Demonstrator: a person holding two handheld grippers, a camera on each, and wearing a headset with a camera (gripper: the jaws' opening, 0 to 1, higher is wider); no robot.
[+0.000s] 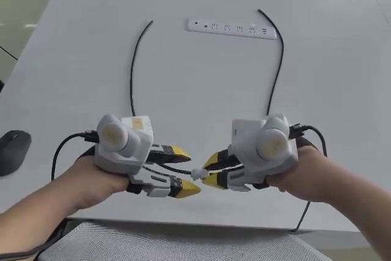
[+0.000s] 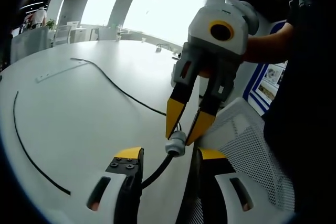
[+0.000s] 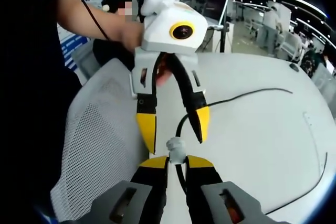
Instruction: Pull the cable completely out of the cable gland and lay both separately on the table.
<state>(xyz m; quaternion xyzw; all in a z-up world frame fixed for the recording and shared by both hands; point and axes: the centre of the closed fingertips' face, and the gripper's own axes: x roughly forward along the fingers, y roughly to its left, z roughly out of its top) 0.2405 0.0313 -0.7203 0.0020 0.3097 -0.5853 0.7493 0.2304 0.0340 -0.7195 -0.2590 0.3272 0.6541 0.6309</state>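
A small white cable gland (image 1: 197, 173) hangs just over the table's near edge, threaded on a black cable (image 1: 132, 71) that curves away across the white table (image 1: 201, 84). My right gripper (image 1: 209, 171) is shut on the gland (image 3: 177, 149), its yellow tips pinching it from both sides; the left gripper view shows those tips on the gland (image 2: 176, 144) too. Facing it, my left gripper (image 1: 186, 170) is open, its jaws spread around the cable (image 2: 157, 169) just behind the gland without touching it. The cable (image 3: 236, 97) runs on between the left gripper's (image 3: 175, 139) jaws.
A white power strip (image 1: 232, 29) lies at the far side with its black cord (image 1: 278, 59) trailing toward me. A black mouse (image 1: 12, 151) sits at the left edge. A grey mesh chair (image 1: 183, 242) is below the table edge.
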